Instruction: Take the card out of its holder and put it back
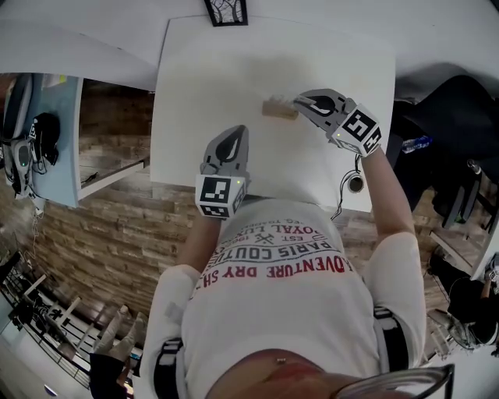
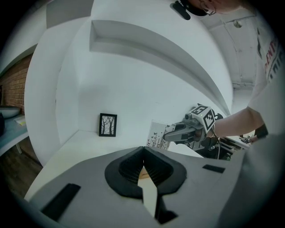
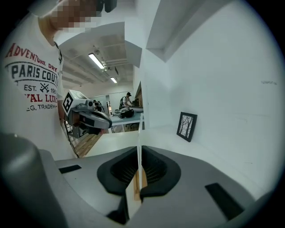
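Observation:
A small wooden card holder point(image 1: 278, 108) lies on the white table point(image 1: 203, 86). My right gripper point(image 1: 299, 100) is right beside it, shut on a thin white card point(image 2: 156, 134) printed with small dark figures. In the right gripper view the card point(image 3: 139, 129) stands edge-on between the pads, with the wooden holder point(image 3: 137, 181) just beneath. I cannot tell whether the card's lower edge sits in the slot. My left gripper point(image 1: 236, 131) hovers over the table's near part, apart from the holder, its jaws shut on nothing point(image 2: 143, 153).
A small black-framed picture point(image 1: 226, 11) leans against the wall at the table's far edge point(image 2: 107, 124). A round object on a cable point(image 1: 355, 183) hangs at the table's near right edge. A blue desk point(image 1: 54, 132) stands to the left, over a wooden floor.

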